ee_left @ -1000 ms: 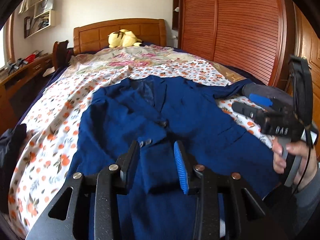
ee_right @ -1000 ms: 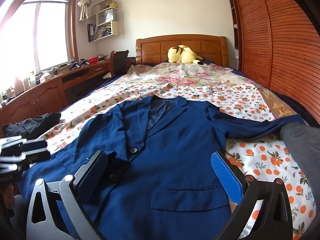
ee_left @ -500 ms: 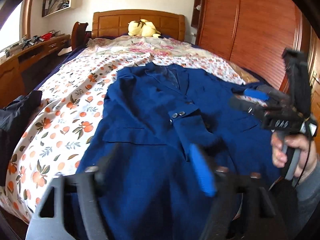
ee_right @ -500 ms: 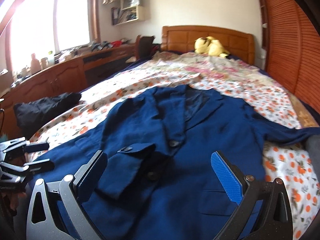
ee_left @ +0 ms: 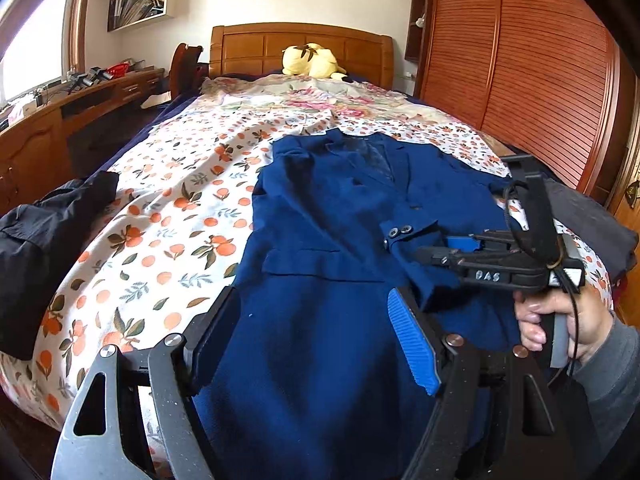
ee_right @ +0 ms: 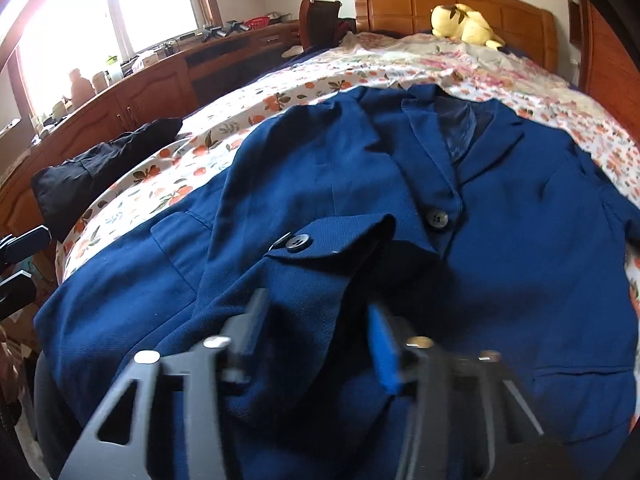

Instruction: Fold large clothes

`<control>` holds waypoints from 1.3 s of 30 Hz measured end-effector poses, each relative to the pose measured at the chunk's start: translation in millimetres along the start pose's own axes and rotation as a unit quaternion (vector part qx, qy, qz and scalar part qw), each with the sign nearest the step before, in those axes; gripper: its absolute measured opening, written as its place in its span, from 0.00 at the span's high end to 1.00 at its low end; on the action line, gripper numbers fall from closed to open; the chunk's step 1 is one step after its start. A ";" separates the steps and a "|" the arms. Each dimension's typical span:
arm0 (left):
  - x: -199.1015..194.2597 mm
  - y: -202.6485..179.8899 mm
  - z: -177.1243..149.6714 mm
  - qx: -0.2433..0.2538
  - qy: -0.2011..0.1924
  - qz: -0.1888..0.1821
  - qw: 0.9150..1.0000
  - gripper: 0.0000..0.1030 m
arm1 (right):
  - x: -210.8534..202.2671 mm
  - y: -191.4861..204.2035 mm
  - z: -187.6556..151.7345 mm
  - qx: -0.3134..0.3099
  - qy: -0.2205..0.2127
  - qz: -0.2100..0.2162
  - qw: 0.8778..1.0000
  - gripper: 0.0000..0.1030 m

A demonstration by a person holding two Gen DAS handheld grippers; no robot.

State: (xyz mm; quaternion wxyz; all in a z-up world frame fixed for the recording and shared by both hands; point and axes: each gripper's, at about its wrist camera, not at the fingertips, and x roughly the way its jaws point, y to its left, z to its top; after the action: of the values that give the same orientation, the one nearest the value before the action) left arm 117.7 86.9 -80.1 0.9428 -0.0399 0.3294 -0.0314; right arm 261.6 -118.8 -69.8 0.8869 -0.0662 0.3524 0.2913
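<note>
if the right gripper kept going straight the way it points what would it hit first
Most likely the folded-over sleeve of the blue jacket, which lies right ahead of the right gripper; its jaws have just been closing. Depth is hard to judge.

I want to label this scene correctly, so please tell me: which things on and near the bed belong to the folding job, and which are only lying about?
Part of the job:
- blue jacket, spread on the bed
- its folded-over sleeve
- left hand-held gripper, open
- right hand-held gripper, jaws just closing at the sleeve

Lying about:
- yellow plush toy
- black garment
- grey garment
</note>
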 end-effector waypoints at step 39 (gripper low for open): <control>91.8 -63.8 54.0 0.066 -0.027 -0.056 0.996 0.25 | -166.6 -34.7 -140.6 0.054 -0.054 -0.168 0.983 0.70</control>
State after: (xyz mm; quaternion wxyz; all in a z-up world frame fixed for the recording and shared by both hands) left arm 221.0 18.5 -88.7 0.9486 0.0029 0.2987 -0.1041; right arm 101.8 -271.0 -66.8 0.9432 -0.0604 0.3030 0.1223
